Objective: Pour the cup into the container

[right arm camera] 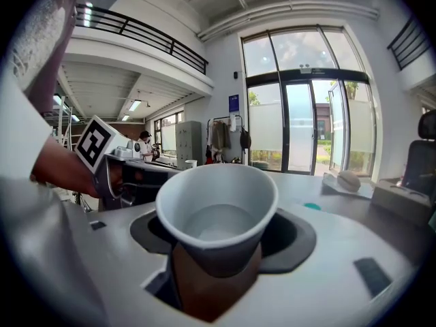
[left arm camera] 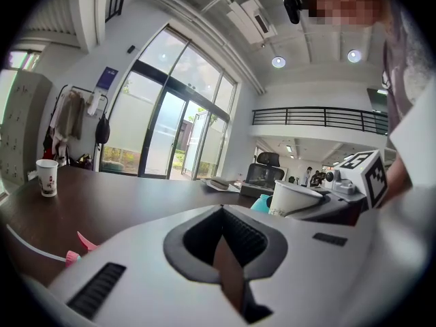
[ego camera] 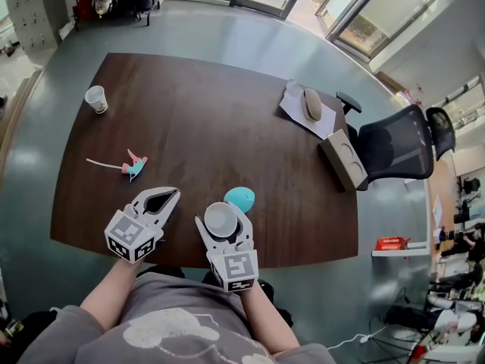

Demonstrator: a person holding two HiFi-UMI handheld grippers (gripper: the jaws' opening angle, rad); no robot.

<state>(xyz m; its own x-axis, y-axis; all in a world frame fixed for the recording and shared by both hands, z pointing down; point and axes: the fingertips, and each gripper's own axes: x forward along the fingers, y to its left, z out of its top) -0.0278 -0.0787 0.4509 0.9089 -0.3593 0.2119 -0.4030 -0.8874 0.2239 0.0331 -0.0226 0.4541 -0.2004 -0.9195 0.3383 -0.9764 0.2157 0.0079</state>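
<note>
Just inside the near edge of the dark, wood-grained desk [ego camera: 212, 112], my right gripper [ego camera: 226, 212] holds a white paper cup [ego camera: 220, 220] upright, its jaws closed on the cup's tapered sides. The teal container [ego camera: 241, 199], smooth and rounded, sits just beyond the cup. I cannot tell from the head view whether the two touch. My left gripper [ego camera: 168, 196] is alongside to the left, its jaws drawn together at the tips around a dark hollow, with nothing between them.

The desk has rounded corners and broad bare wood through its middle. Well apart at the far left stands a second paper cup [ego camera: 96, 98]. Nearer, left of the grippers, lies a small pink-and-teal toy [ego camera: 135, 164] trailing a thin white cord [ego camera: 102, 162]. At the far right are sheets of paper [ego camera: 292, 101] with a tan oval object [ego camera: 311, 104] on them. A box-like block [ego camera: 342, 160] sits at the right edge, beside a black mesh office chair [ego camera: 395, 144].

The right gripper view looks over the cup's rolled rim into a pale grey interior, and I cannot tell whether it holds anything. The left gripper view shows the cup side-on with the container's teal edge behind it. It also shows tall glass doors [left arm camera: 163, 128], which the head view only clips.
</note>
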